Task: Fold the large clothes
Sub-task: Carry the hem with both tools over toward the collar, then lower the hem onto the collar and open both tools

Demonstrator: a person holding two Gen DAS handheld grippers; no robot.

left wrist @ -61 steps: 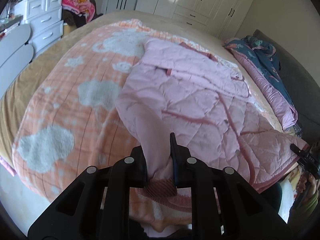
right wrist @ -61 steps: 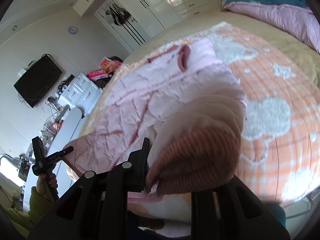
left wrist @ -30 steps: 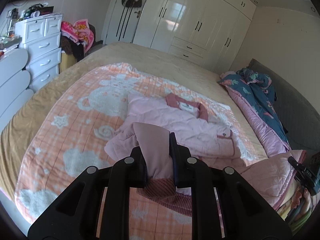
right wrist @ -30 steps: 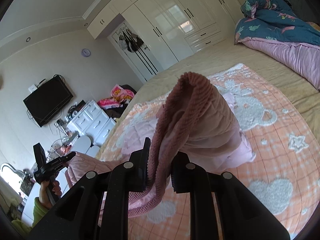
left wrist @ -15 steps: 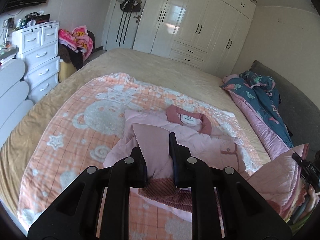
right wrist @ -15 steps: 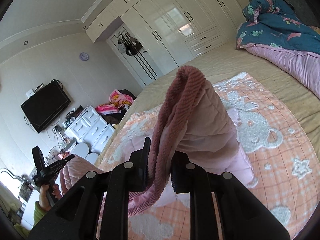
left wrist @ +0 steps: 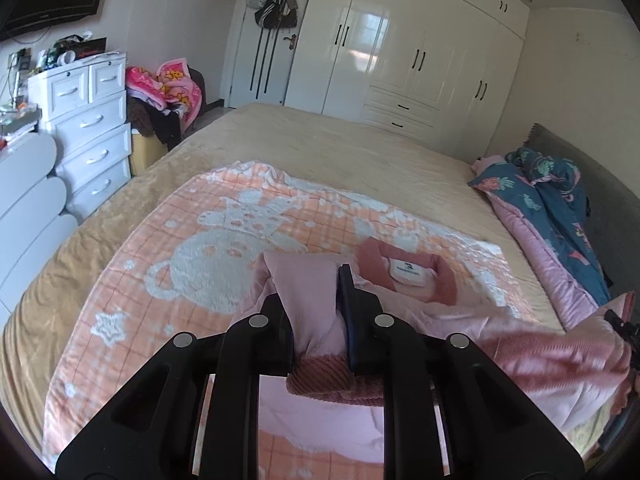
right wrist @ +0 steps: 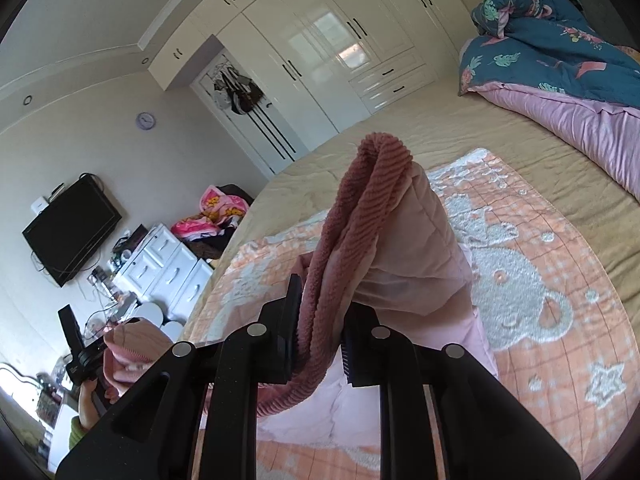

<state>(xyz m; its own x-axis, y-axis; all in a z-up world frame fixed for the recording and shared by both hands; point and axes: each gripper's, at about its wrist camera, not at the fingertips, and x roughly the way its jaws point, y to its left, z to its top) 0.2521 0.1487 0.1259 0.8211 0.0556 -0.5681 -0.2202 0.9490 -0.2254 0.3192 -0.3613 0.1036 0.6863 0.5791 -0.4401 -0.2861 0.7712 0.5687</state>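
A pink quilted jacket [left wrist: 404, 312] with a darker ribbed hem and collar lies on an orange patterned blanket [left wrist: 192, 264] on the bed. My left gripper [left wrist: 316, 304] is shut on the jacket's hem corner, lifted above the blanket. My right gripper [right wrist: 320, 320] is shut on the other hem corner, whose ribbed edge [right wrist: 360, 216] stands up between the fingers. The collar with its white label [left wrist: 408, 270] lies beyond the left gripper. The jacket's lower half hangs from both grippers over its upper half.
A blue and pink duvet [left wrist: 552, 216] is bunched at the bed's right side. White drawers [left wrist: 92, 136] stand left of the bed, wardrobes [left wrist: 420, 52] behind it. A TV [right wrist: 72, 232] hangs on the wall.
Both grippers have lifted the jacket's hem and carried it forward toward the collar. The jacket, spread flat two seconds ago, is now doubled over on itself.
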